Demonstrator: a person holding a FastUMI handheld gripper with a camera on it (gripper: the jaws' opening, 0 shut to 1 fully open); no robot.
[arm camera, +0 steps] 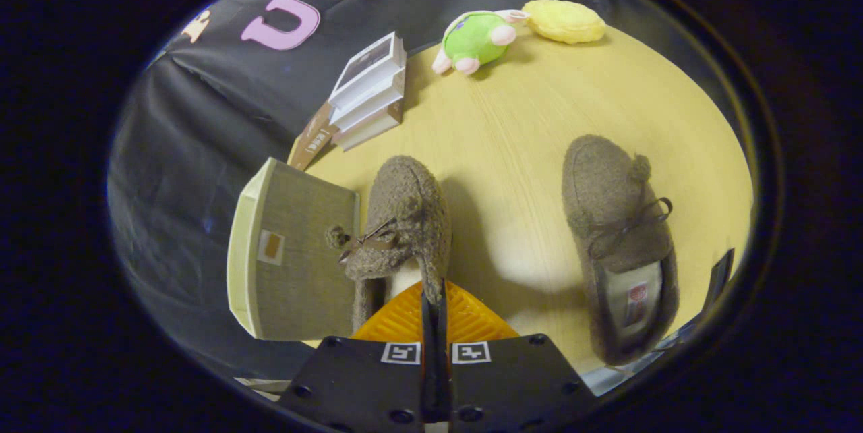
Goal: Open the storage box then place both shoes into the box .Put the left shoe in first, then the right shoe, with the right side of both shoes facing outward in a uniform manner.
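My gripper (435,301) is shut on the rim of a brown fuzzy shoe (404,217), both fingers pinching the side wall of its opening. The shoe hangs tilted, toe pointing away, its bow and pompom toward the box. The storage box (296,251) stands just left of the held shoe, grey-sided with a pale edge and a small label; its opening is hidden from me. The second brown shoe (617,237) lies flat on the wooden table (512,129) to the right of the fingers, its inner sole facing up.
Beyond the held shoe, a stack of white books (371,89) stands near the table's far edge. A green plush toy (475,38) and a yellow soft cushion (565,20) lie at the back. A dark object (718,278) sits beside the second shoe.
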